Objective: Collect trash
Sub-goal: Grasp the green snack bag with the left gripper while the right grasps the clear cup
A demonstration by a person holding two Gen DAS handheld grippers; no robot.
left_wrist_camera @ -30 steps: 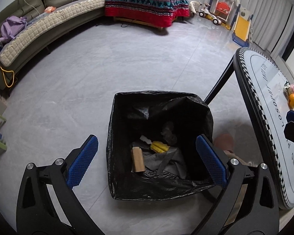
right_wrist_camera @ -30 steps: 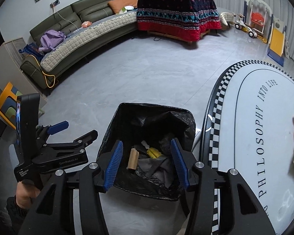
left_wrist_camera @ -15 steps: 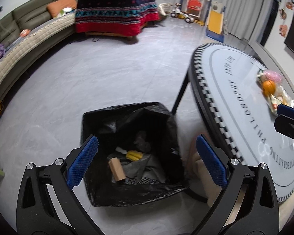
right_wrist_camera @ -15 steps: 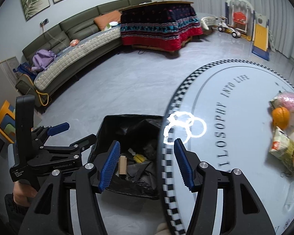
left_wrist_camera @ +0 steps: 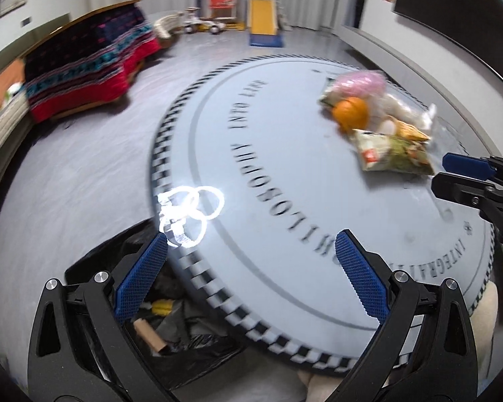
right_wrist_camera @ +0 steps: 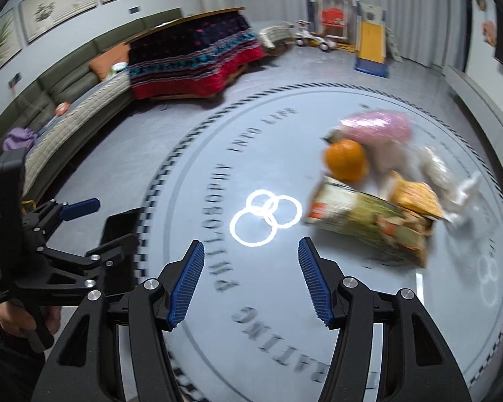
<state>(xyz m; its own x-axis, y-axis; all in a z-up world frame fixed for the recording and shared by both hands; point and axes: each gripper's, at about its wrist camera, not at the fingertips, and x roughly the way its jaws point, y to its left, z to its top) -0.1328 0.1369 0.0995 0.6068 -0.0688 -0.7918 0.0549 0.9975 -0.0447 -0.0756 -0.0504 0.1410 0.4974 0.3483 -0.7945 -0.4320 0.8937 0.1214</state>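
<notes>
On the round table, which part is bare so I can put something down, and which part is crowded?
The round grey table is bare from its checkered edge across the printed lettering to the green snack bag. The crowded part is the far right: that bag, the orange fruit and the pink plastic bag bunched together.

Motion blur smears the trash pile [right_wrist_camera: 382, 187] on the bench [right_wrist_camera: 251, 301], so the pink bag [right_wrist_camera: 382, 125] and clear wrappers [right_wrist_camera: 436, 167] beyond the orange [right_wrist_camera: 345, 159] cannot be told apart. The bench edge hides most of the black trash bag [left_wrist_camera: 124, 251]. The right hand-held gripper [left_wrist_camera: 452, 171] is cut off by the left view's right edge.
</notes>
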